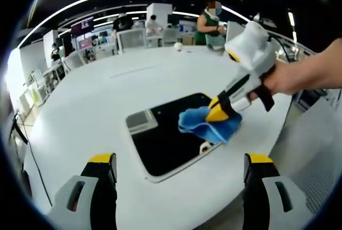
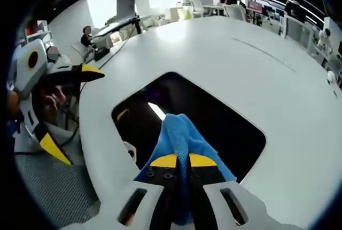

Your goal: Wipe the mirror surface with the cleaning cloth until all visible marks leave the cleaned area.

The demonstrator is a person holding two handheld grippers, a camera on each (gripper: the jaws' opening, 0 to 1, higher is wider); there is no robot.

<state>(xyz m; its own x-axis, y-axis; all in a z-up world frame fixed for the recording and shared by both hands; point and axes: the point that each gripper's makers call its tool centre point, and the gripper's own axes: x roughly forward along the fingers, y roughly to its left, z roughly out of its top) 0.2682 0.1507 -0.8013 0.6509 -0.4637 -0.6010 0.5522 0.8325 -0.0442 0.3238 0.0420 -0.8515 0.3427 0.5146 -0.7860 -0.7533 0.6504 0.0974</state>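
On the white desk (image 1: 96,96) a dark mirror (image 1: 160,139) is laid flat. A blue cloth (image 2: 179,134) is clamped in the closed right gripper (image 2: 179,161) and pressed on the mirror. The left gripper (image 1: 179,161) is held wide apart, empty, above the desk. An office is seen behind.

We see a soft blue cloth (image 2: 181,139) with a fine woven texture, a glossy dark mirror (image 1: 160,139) reflecting lights, and a smooth, matt white table (image 1: 107,91).
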